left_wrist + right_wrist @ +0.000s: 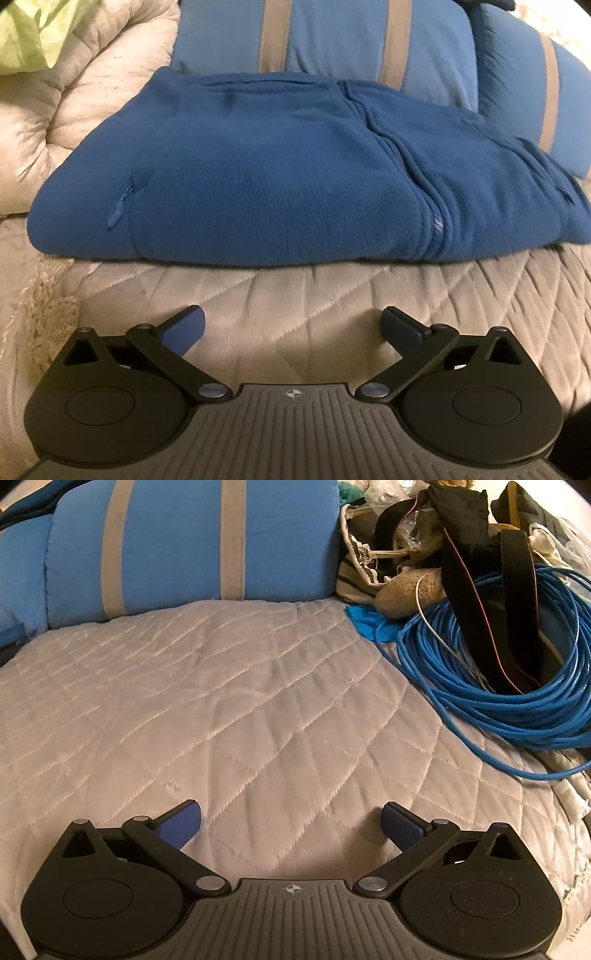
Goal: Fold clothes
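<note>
We see the dark blue fleece zip jacket [295, 177] lying folded into a broad rectangle on the pale quilted bedspread [314, 295], its near folded edge running almost straight across the left wrist view. A closed zipper line [406, 162] runs from the far edge down to the near edge, right of centre, and a small blue zipper pull [116, 212] lies on the left part of the jacket. The jacket's far edge meets a light blue pillow with grey stripes [332, 40]; its left edge sits beside a bunched cream quilted comforter [74, 103], with a bit of lime green fabric [33, 29] in the far left corner.

Our left gripper [293, 326] hangs over the bare bedspread, just short of the jacket's near edge and not touching it. Its two blue-padded fingers [184, 332] are spread wide, with nothing between them. A strip of free quilt lies between the fingertips and the fold.

Our right gripper [291, 821] hovers over a large open stretch of the same quilted surface [221, 701], its jaws likewise wide apart and empty. In this view the jacket does not show. The striped pillow [177, 546] bounds the open area at the far side. To the right, the free room ends at a coil of bright blue cable [498, 686], with black straps [472, 602], a crumpled blue glove [369, 622] and a heap of mixed bags and cloth [406, 554] behind it. The bed's edge drops away at the near right.
</note>
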{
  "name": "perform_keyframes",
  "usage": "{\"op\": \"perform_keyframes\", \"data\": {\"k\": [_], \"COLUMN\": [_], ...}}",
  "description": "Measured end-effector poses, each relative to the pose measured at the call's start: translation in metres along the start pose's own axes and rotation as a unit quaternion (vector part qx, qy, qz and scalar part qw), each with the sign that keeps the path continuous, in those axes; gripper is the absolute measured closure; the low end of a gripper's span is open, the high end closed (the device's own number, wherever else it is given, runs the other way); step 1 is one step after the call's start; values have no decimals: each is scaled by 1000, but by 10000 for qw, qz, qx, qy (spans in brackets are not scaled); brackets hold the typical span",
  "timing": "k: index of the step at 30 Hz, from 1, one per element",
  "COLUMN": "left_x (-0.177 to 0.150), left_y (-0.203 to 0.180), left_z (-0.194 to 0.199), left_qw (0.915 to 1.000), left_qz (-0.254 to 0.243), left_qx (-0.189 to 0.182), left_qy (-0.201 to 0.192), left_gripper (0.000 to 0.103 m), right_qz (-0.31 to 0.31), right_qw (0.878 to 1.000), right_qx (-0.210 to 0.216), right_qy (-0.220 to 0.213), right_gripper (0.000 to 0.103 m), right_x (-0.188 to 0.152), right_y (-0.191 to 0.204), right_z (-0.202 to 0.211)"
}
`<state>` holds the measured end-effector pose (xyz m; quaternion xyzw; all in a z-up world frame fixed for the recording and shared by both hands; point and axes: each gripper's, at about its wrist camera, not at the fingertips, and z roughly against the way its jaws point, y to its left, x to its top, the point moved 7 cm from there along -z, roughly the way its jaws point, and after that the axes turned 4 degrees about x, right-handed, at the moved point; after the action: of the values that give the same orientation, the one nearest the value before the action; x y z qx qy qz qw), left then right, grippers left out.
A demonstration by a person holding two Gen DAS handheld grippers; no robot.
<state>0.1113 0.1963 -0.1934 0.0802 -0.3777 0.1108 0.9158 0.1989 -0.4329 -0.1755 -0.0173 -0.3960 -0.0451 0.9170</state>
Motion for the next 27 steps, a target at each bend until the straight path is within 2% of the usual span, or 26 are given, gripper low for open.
{"op": "perform_keyframes", "data": {"k": [7,19,24,27], "left_x": [13,37,33,30], "left_y": [-1,1,2,0], "left_z": [-15,-41,-43,-40], "left_qw": [9998,9994,9980,9970], "left_qz": [152,134,125,149], "left_qx": [160,276,115,136], "left_qy": [-32,-145,-609,-744], "left_gripper": [0,0,0,0], "right_qz": [-200,-381,-311,-418], "right_qw": [9996,9989,9994,9983], "right_qx": [-144,-205,17,203], "right_qy": [-113,-184,-162,-341], "right_gripper": [0,0,0,0], "right_x": [13,43,55,54], "right_y": [-9,-32,-40,-45], "right_z": [-14,-50,-65,-70]}}
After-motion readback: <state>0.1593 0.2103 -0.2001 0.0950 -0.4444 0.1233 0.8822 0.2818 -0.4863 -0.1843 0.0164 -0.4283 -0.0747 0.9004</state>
